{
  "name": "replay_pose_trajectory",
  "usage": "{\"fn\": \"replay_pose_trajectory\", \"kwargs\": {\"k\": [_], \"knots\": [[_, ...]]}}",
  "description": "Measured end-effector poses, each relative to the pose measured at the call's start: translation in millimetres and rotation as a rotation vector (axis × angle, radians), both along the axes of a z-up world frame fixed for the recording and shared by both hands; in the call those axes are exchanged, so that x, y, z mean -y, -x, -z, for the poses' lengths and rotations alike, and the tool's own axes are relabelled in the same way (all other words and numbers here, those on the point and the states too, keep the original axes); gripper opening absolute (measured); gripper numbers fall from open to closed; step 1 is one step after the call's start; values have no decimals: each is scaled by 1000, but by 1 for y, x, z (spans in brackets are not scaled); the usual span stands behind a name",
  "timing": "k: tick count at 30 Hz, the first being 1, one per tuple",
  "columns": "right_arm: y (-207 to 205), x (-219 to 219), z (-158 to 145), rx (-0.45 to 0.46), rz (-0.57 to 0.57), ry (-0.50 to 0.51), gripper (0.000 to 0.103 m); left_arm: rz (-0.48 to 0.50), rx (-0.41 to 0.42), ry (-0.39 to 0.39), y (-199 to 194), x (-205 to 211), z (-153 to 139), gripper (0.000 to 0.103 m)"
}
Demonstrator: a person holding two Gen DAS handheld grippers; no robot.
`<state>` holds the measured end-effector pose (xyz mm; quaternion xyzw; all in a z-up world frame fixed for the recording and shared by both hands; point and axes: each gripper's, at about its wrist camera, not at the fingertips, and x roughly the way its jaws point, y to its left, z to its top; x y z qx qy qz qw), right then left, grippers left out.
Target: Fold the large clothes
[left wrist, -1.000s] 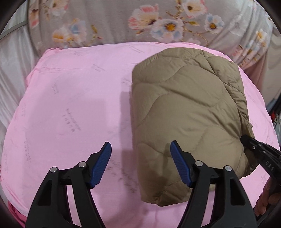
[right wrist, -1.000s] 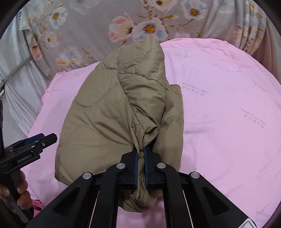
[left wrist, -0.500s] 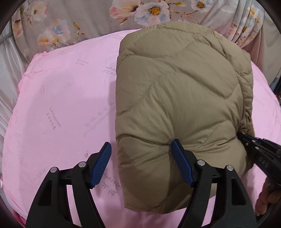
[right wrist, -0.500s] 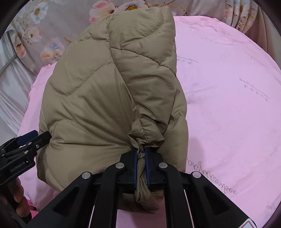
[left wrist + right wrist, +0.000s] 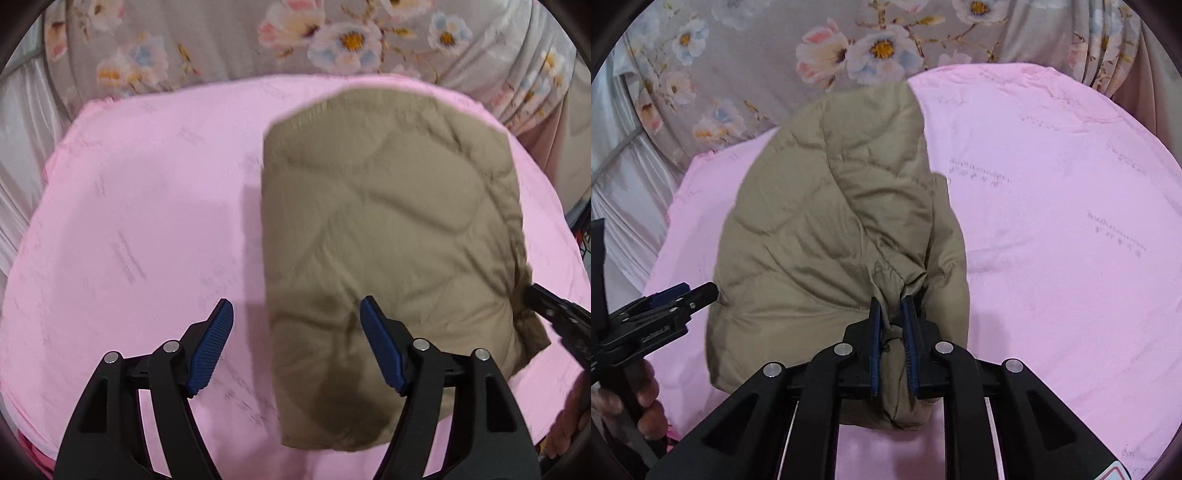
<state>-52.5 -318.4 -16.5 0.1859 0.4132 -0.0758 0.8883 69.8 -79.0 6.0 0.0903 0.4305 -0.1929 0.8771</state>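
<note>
While looking along the right claw (image 5: pixel 892 306), can see both blue pads squeezed tight on a bunched bit of the tan puffy coat (image 5: pixel 820 229). Gripping it right at the near edge, with more coat hanging down under the pads. Ahead of that claw and off to its left, the rest of the coat, lying on the pink sheet (image 5: pixel 1052 184). Far past it, a grey flower cloth (image 5: pixel 757 55). Out to the left side, the left claw (image 5: pixel 698 291), held by the left hand (image 5: pixel 646 402). Some small white writing (image 5: pixel 655 328) on its black arm, too fuzzy to read. Faint grey writing (image 5: pixel 979 173) in short lines on the sheet too, also too faint to read. Looking along the left claw (image 5: pixel 295 306), wide open and holding nothing. Right pad over the coat (image 5: pixel 388 221), left pad over bare pink sheet (image 5: pixel 129 203), with the coat's left edge running between them. At the coat's right corner, the tip of the right claw (image 5: pixel 532 291). Half a second ago, coat up high and filling much of both views; now lower and farther off, with more pink showing around it. Right claw still clamped on the same bunch, left claw still open.
</note>
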Motion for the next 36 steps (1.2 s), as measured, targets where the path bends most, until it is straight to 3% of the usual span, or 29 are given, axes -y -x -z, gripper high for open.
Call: {"fn": "replay_pose_trajectory", "kwargs": {"k": [5, 7, 9, 10, 13, 14, 18, 22, 36], "knots": [[-15, 22, -53, 157, 26, -46, 21, 6, 95, 43, -30, 19, -42, 69], [-39, 26, -62, 167, 45, -24, 22, 5, 94, 45, -49, 36, -48, 69], [-78, 37, -61, 154, 44, -78, 22, 6, 76, 43, -69, 52, -47, 69], [-78, 37, -61, 154, 44, -78, 23, 3, 71, 37, -76, 59, -45, 69], [-126, 45, -39, 103, 47, -167, 23, -11, 72, 9, -101, 79, -39, 69], [-126, 45, -39, 103, 47, -167, 22, -8, 73, 8, -105, 81, -37, 69], [-157, 40, 11, -3, 52, -164, 19, -24, 43, -37, -131, 99, -10, 70], [-164, 44, 41, -31, 52, -162, 12, -30, 38, -55, -142, 106, 15, 72], [-174, 41, 74, -45, 33, -126, 10, -47, 67, -64, -148, 117, 45, 73]]}}
